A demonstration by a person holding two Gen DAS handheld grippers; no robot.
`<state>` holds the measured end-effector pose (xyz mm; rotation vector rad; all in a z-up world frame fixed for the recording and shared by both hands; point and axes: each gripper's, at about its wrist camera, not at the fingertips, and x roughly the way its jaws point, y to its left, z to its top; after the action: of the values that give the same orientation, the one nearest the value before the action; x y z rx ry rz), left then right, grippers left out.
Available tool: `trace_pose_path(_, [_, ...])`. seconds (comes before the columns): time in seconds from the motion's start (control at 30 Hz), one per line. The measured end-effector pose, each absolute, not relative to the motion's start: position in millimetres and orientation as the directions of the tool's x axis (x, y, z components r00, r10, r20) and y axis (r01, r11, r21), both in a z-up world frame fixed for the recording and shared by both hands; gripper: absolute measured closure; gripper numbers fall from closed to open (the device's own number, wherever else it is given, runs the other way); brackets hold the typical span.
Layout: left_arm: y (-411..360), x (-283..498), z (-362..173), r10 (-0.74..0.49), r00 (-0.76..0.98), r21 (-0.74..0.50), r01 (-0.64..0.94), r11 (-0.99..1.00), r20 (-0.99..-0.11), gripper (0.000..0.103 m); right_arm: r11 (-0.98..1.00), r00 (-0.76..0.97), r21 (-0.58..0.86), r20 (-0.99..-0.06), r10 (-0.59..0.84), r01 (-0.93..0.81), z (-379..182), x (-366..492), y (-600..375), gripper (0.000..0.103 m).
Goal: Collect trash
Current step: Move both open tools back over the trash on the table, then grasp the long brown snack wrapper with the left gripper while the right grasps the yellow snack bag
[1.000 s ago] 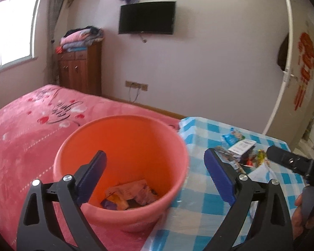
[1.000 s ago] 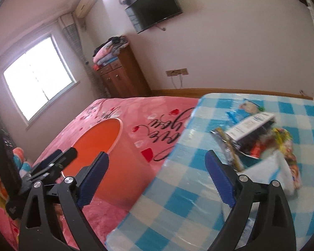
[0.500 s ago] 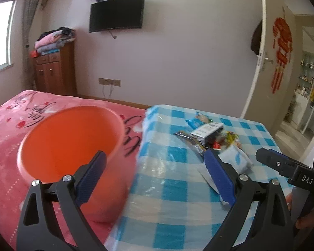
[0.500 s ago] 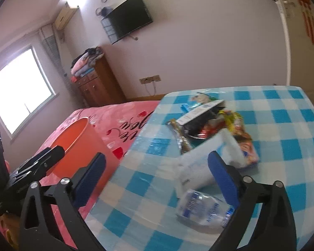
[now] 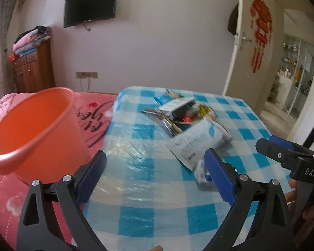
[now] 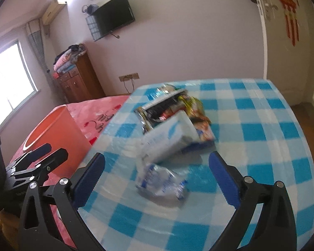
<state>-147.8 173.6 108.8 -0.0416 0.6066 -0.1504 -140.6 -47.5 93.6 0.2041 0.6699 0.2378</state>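
The right tool has its jaws spread wide with nothing clamped; a crumpled clear plastic bottle with a blue-and-white label lies on the bench just beyond and between its blue pads. The left tool is likewise apart and empty, held over the near left part of the bench, its right pad in front of the same bottle.

Just past the bottle, touching or nearly so, rests a white tissue pack — tilted, leaning on the pile behind it. That pile of wrappers sits toward the far middle of the bench: a dark box with a white top, a silvery foil strip, red and yellow snack bags, and a blue packet at the far end. The blur hides finer detail.

The bench wears a blue-and-white checked cloth under clear plastic. Against its left edge lies a bed with a pink blanket, and on it, beside the bench's near left corner, stands an orange bucket — upright, its contents hidden in both views.
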Motion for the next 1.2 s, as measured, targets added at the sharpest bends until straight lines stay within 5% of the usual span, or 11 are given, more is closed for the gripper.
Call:
trace_pose_path(0.5, [151.3,-127.5,90.6,-0.186,0.753,-0.091,0.167,0.982,-0.631,0.008,0.939,0.676,0.335,-0.675,0.294,-0.075,54.1,-138.6,-103.6,0.005])
trace_pose_path(0.97, [141.0,-20.2,66.6,-0.238,0.670,-0.247,0.084,0.965,-0.703,0.009,0.916,0.629,0.400,-0.701,0.335,-0.042,41.7,-73.7,-136.4,0.005])
trace_pose_path(1.2, [132.8,29.5,52.7,-0.221,0.650,-0.240,0.062,0.969,-0.727,0.018,0.907,0.657,0.419,-0.671,0.344,-0.047,53.1,-30.5,-146.9,0.005])
